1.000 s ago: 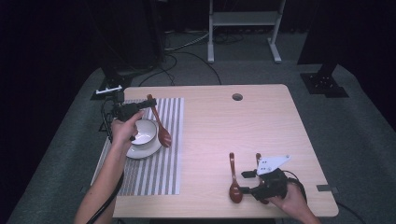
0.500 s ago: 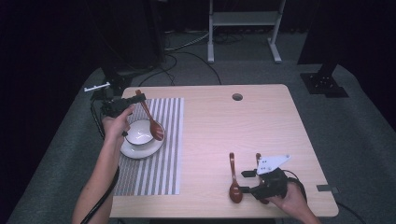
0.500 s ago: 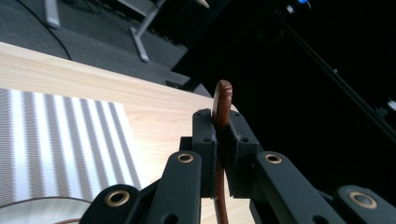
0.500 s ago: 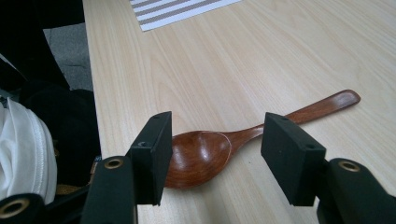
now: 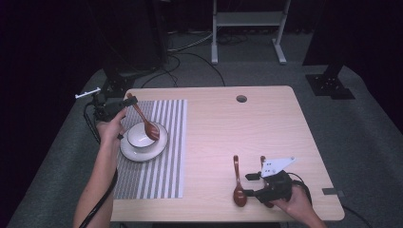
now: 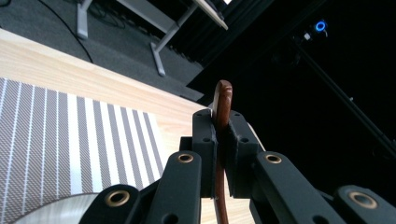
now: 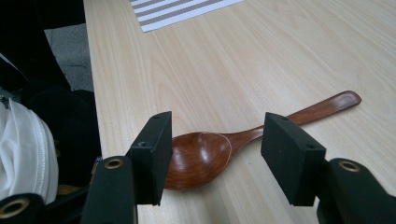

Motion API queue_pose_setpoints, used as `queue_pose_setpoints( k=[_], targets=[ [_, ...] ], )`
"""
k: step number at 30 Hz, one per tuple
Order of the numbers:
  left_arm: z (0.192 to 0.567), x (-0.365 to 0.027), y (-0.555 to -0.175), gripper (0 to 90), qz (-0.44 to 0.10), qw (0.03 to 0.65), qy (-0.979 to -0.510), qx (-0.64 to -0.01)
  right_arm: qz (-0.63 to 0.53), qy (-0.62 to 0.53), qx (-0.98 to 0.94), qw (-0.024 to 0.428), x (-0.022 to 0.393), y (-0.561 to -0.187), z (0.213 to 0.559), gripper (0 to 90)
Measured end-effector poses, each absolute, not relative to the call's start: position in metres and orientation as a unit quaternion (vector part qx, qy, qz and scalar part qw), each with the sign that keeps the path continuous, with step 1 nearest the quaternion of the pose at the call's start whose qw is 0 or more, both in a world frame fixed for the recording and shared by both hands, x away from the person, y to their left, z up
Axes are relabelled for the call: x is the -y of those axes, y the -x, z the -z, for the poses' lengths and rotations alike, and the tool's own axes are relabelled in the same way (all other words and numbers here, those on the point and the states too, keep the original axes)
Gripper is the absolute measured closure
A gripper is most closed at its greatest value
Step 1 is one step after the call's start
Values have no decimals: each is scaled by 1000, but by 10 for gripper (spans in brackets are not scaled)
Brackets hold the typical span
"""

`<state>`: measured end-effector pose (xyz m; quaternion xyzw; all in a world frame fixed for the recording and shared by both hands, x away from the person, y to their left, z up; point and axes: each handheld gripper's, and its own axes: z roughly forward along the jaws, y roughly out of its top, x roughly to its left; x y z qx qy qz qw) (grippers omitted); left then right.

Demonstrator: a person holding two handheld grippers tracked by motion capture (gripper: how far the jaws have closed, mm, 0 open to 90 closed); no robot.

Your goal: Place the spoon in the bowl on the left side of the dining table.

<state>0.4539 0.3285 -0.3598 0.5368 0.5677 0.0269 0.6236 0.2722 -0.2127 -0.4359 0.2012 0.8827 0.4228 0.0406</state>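
Over the last second we have carried the left gripper (image 5: 124, 100), jaws clamped on the spoon handle (image 6: 222, 100), toward the mat's far-left corner, its scoop now over the bowl (image 5: 140, 135), while the right gripper (image 5: 251, 184) waits half-open beside the second spoon (image 7: 219, 151) on the worktop (image 5: 228, 128).

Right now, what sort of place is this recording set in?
Probably a recording studio or lab, not a home: black-curtained surroundings, a grey metal stand frame on grey carpet, and a light wooden table staged with a striped placemat.
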Motion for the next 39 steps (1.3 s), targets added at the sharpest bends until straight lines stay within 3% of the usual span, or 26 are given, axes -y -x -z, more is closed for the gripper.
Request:
queue_pose_setpoints(
  k=[39],
  targets=[
    [404,-356,-450,839,-56,603,-497,-622,-422,-199,-884,36,211,-272,438,420]
  ],
)
